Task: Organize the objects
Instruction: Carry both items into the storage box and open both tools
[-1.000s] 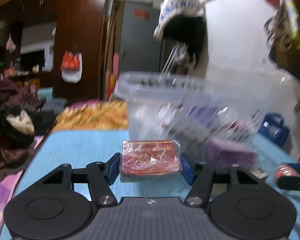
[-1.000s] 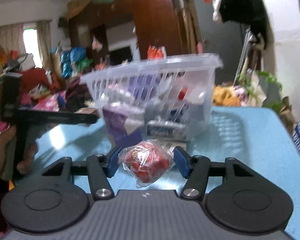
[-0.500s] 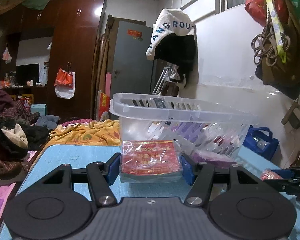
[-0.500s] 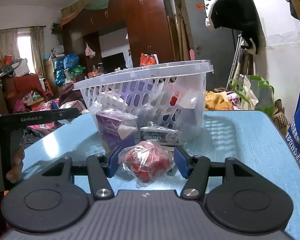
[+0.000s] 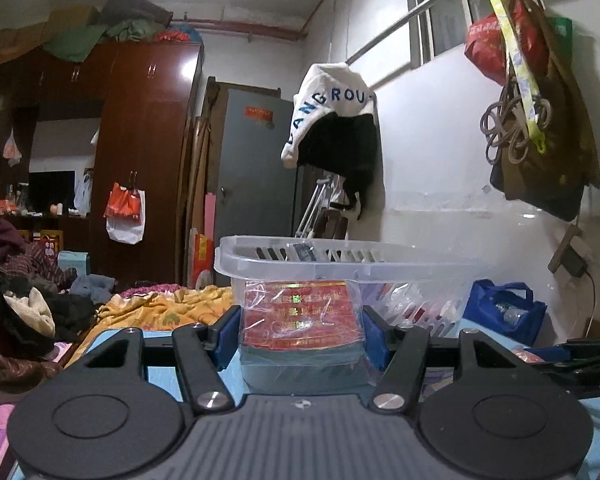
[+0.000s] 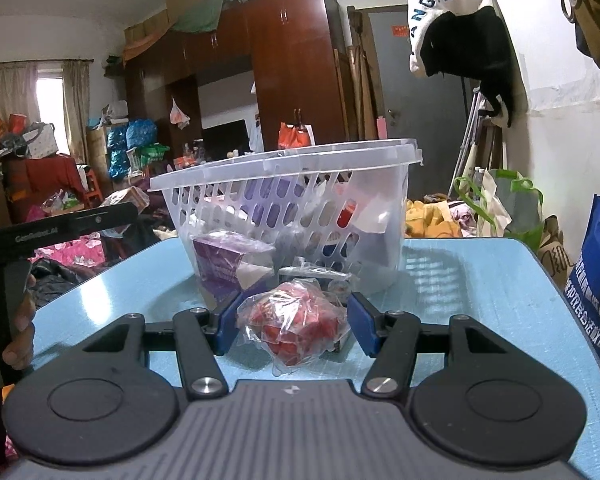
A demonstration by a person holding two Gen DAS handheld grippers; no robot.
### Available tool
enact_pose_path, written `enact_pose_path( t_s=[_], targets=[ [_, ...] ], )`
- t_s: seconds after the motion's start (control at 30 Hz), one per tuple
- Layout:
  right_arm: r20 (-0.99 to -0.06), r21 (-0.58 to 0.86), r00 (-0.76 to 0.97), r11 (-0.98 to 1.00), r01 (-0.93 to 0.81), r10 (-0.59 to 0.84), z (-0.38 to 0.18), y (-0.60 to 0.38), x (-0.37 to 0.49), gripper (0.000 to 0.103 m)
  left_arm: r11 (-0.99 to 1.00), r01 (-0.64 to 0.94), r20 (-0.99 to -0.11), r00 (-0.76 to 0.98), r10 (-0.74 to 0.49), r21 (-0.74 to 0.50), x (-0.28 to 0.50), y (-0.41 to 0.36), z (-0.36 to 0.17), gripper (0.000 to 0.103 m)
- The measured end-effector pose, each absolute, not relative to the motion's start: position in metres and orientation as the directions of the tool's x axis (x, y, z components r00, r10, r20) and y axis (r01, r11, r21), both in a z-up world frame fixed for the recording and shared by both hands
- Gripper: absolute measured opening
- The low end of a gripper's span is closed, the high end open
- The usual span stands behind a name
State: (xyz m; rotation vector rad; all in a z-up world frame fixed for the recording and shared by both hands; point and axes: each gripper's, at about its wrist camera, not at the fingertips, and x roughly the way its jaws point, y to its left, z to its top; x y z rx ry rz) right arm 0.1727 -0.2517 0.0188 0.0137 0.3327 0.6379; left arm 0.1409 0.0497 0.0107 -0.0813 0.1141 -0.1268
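- Cluttered bedroom surroundings are framing your blue worktop (image 6: 480,280): a dark wardrobe, piled clothes, and bags hanging on the white wall.
- You are keeping a clear slotted basket (image 6: 284,168) standing on that worktop as the collecting point; purple and red items are already showing through its walls.
- You are carrying a red wrapped packet (image 5: 300,312) in the left gripper (image 5: 300,332), with the jaws about half open and both blue pads pressing its sides. It is riding flat and level, just below the rim of the basket (image 5: 340,264), which suits lifting it over the edge.
- You are holding a crinkly bag of red pieces (image 6: 294,324) in the right gripper (image 6: 294,326), jaws fairly narrow and closed onto the soft plastic. It is hanging low over the worktop, short of the basket.
- You are leaving a purple box (image 6: 228,264) and a small wrapped item (image 6: 320,276) outside, against the basket's near wall, so they are likely waiting their turn.
- Your left hand (image 6: 20,320) is showing at the edge of the right view, gripping its handle.
- My reading: you are going in with the packet first while the bag waits.
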Motion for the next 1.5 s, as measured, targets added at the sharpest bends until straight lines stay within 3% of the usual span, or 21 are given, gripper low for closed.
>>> enact_pose_path(
  t_s=[0.2,0.43,0.6,0.8,1.23,1.27,1.3,1.37,1.5],
  targets=[
    [-0.288,0.165,0.742,0.795,-0.584,0.605,0.031,-0.261,0.172,0.060,0.985,0.126,-0.095,0.986,-0.137,-0.120,0.128,0.052,0.020,0.065],
    [-0.210,0.032,0.797,0.818,-0.574,0.567,0.106,-0.251,0.170,0.060,0.980,0.146,-0.101,0.982,-0.160,-0.136,0.156,0.048,0.083,0.065],
    [-0.236,-0.053,0.818,0.834,-0.550,0.525,0.142,-0.221,0.212,0.060,0.986,0.106,-0.211,0.969,-0.131,-0.128,0.211,0.037,0.115,0.065],
    [-0.342,-0.091,0.822,0.855,-0.511,0.455,0.139,-0.185,0.270,0.060,0.993,0.067,-0.302,0.949,-0.093,-0.094,0.254,0.026,0.119,0.065],
    [-0.396,-0.096,0.829,0.879,-0.466,0.396,0.124,-0.178,0.304,0.062,0.993,0.028,-0.371,0.926,-0.069,-0.114,0.296,0.032,0.104,0.067],
    [-0.384,-0.097,0.833,0.880,-0.465,0.398,0.124,-0.179,0.302,0.067,0.993,0.035,-0.368,0.927,-0.075,-0.114,0.298,0.033,0.103,0.075],
    [-0.375,-0.099,0.837,0.881,-0.462,0.397,0.125,-0.180,0.302,0.087,0.993,0.039,-0.373,0.925,-0.079,-0.114,0.298,0.033,0.101,0.080],
    [-0.342,-0.092,0.853,0.889,-0.448,0.394,0.127,-0.185,0.299,0.103,0.992,0.026,-0.360,0.930,-0.069,-0.122,0.295,0.035,0.099,0.080],
    [-0.317,-0.032,0.832,0.872,-0.488,0.454,0.126,-0.202,0.275,0.103,0.986,0.076,-0.284,0.952,-0.117,-0.152,0.250,0.037,0.095,0.082]
  ],
)
